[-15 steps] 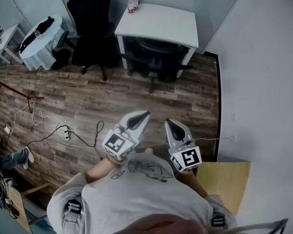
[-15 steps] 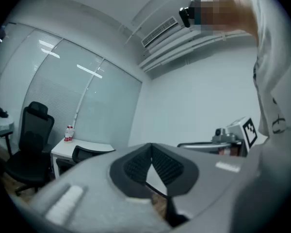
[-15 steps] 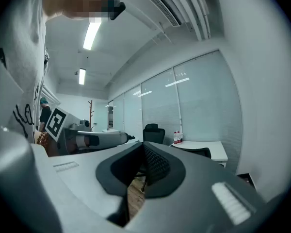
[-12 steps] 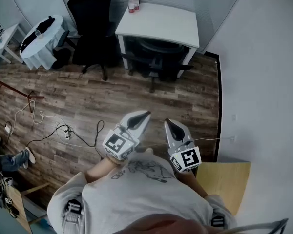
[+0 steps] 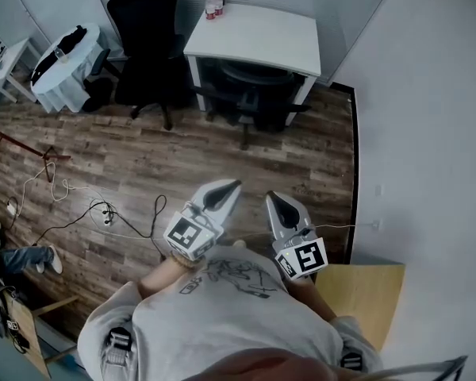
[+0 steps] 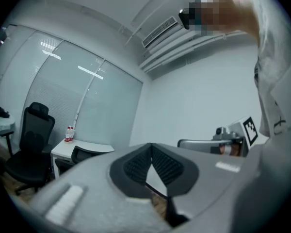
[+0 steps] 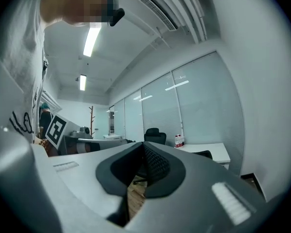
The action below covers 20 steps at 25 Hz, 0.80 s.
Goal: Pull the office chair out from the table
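A black office chair (image 5: pixel 252 95) is tucked under the white table (image 5: pixel 258 38) at the far side of the room; only its seat, arms and base show. In the left gripper view the table (image 6: pixel 80 148) and the chair back (image 6: pixel 82 154) appear small and far off. The right gripper view shows the table (image 7: pixel 209 152) at mid right. My left gripper (image 5: pixel 235 186) and right gripper (image 5: pixel 271 199) are held close to my chest, side by side, both shut with nothing in them and well short of the chair.
A second, tall-backed black office chair (image 5: pixel 147 42) stands left of the table. Bottles (image 5: pixel 215 4) sit on the table's back corner. A round white-clothed table (image 5: pixel 63 68) is at far left. Cables (image 5: pixel 103 213) lie on the wood floor. A wooden panel (image 5: pixel 365 292) is at my right.
The view has shifted very slightly; both grippers stay shut in the same place in front of my chest.
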Each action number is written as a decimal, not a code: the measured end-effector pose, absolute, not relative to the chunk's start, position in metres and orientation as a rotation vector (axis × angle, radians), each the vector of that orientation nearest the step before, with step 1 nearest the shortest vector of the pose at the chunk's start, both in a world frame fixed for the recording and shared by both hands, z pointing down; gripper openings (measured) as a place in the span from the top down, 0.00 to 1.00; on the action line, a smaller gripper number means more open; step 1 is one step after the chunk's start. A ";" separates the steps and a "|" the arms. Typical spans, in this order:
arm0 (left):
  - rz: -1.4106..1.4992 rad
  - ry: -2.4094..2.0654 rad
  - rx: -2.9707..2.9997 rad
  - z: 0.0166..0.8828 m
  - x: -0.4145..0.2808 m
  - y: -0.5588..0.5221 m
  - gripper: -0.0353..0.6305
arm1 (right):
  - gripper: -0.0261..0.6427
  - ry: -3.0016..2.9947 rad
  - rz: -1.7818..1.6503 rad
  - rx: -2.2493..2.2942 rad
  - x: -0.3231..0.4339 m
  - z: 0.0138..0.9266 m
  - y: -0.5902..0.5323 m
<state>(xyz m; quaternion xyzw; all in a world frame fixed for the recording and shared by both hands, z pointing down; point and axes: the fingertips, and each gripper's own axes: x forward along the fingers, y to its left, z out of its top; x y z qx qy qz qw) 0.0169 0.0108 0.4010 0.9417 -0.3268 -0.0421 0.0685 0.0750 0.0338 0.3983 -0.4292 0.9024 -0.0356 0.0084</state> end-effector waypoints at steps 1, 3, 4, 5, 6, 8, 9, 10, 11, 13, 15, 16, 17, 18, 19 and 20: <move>-0.125 -0.986 2.837 0.401 0.021 0.010 0.95 | 0.95 2.816 -0.110 -1.339 0.078 0.398 0.033; -0.127 -0.993 2.840 0.401 0.027 0.010 0.95 | 0.95 2.815 -0.108 -1.341 0.085 0.398 0.034; -0.130 -0.998 2.841 0.401 0.031 0.011 0.95 | 0.95 2.814 -0.110 -1.341 0.088 0.398 0.035; -0.133 -1.003 2.839 0.400 0.034 0.012 0.95 | 0.95 2.814 -0.114 -1.340 0.092 0.398 0.036; -0.134 -1.009 2.835 0.401 0.037 0.013 0.95 | 0.95 2.815 -0.116 -1.338 0.095 0.399 0.037; -0.134 -1.019 2.823 0.403 0.045 0.015 0.95 | 0.95 2.821 -0.119 -1.330 0.102 0.401 0.039; -0.132 -1.021 2.819 0.405 0.049 0.016 0.95 | 0.95 2.824 -0.120 -1.325 0.105 0.403 0.040; -0.128 -1.023 2.816 0.407 0.052 0.018 0.95 | 0.95 2.827 -0.121 -1.322 0.108 0.405 0.042; -0.127 -1.023 2.813 0.410 0.055 0.020 0.95 | 0.95 2.831 -0.122 -1.321 0.111 0.407 0.044; -0.130 -1.023 2.809 0.413 0.060 0.027 0.95 | 0.95 2.837 -0.123 -1.320 0.116 0.410 0.048; -0.125 -1.032 2.800 0.415 0.064 0.030 0.95 | 0.95 2.840 -0.124 -1.323 0.121 0.411 0.051; -0.118 -1.036 2.798 0.417 0.066 0.032 0.95 | 0.95 2.840 -0.127 -1.325 0.123 0.412 0.052; -0.112 -1.035 2.799 0.418 0.067 0.034 0.95 | 0.95 2.841 -0.132 -1.327 0.125 0.413 0.054; -0.110 -1.031 2.803 0.420 0.068 0.036 0.95 | 0.95 2.842 -0.137 -1.328 0.126 0.415 0.055; -0.109 -1.029 2.808 0.422 0.068 0.037 0.95 | 0.95 2.844 -0.141 -1.328 0.126 0.417 0.056; -0.108 -1.028 2.811 0.423 0.067 0.038 0.95 | 0.95 2.846 -0.145 -1.326 0.125 0.419 0.057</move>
